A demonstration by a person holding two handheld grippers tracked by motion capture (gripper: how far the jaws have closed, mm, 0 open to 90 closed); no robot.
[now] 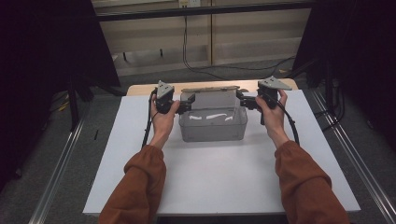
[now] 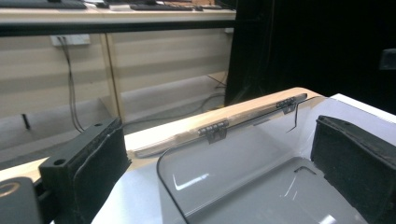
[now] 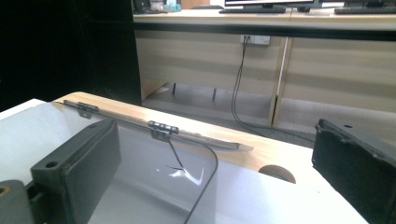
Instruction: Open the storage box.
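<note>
My two claws sit at either end of the clear plastic box with the hinged lid (image 1: pixel 213 122), which stands toward the far middle of the white bench (image 1: pixel 224 182), its lid swung back and lying toward the wooden far edge. My left claw (image 1: pixel 186 103) is at the box's left end, jaws spread, and in the left gripper view the near corner of the clear wall (image 2: pixel 243 182) lies in the gap between the pads without either pad pressing on it. My right claw (image 1: pixel 243 100) is at the right end, jaws also spread wide, with the rounded edge of the clear plastic (image 3: pixel 205 177) running between them, untouched. The risk I see is that the box is light and slick: if I close one claw before the other, or push sideways, I judge it will skid across the smooth bench or twist out of line. A pad closing on the thin clear wall could also flex it or slip off. The lid hangs on two small dark hinges (image 2: pixel 213 130), and knocking it could drop it forward onto my jaws or strain those hinges. The far bench edge is close behind the lid, so a shove that way could carry the box toward it. I can read no brand, label or writing on the box, the bench or my claws.
</note>
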